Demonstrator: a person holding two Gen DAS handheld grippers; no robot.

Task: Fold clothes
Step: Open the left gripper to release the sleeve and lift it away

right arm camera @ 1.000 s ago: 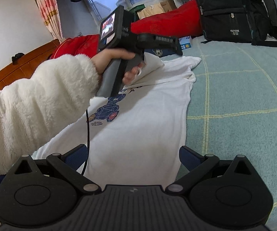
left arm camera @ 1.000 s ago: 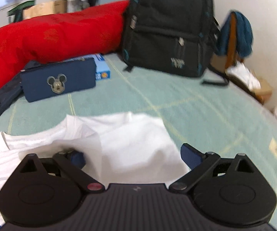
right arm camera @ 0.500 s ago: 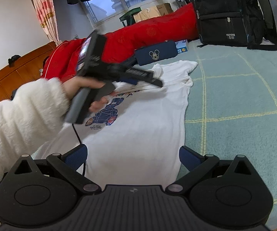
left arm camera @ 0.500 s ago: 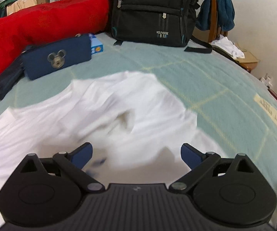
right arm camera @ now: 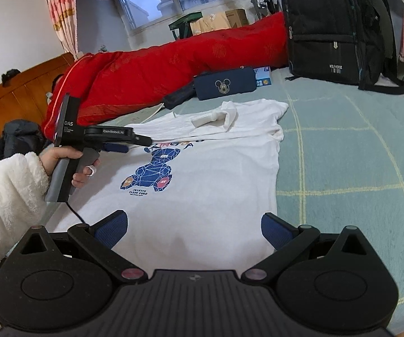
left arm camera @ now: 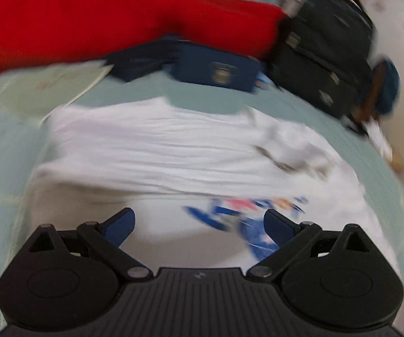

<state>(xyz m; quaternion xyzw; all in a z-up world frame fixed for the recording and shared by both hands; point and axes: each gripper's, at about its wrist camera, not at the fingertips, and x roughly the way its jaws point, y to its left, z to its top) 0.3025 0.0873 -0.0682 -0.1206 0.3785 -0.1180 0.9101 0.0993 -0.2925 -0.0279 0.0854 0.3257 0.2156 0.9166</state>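
Pale green bedspread [right arm camera: 342,146] carries a white T-shirt [right arm camera: 216,191] laid flat, print up, near a red quilt [right arm camera: 160,78] and black backpack [right arm camera: 334,25]. Collar band now lies folded down over the chest; one second ago the left gripper [right arm camera: 143,140] held it raised. Left gripper: jaws wide, empty. Right gripper [right arm camera: 192,229]: jaws wide, empty, over the hem. Side folds remain.

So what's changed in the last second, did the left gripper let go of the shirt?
Yes. The left gripper had the upper shirt pinched a second ago; it has let go and pulled back toward the person, jaws open. The top of the white T-shirt now lies folded down over the print's lettering. The right gripper stays open over the hem; the black backpack and Mickey pouch have not moved.
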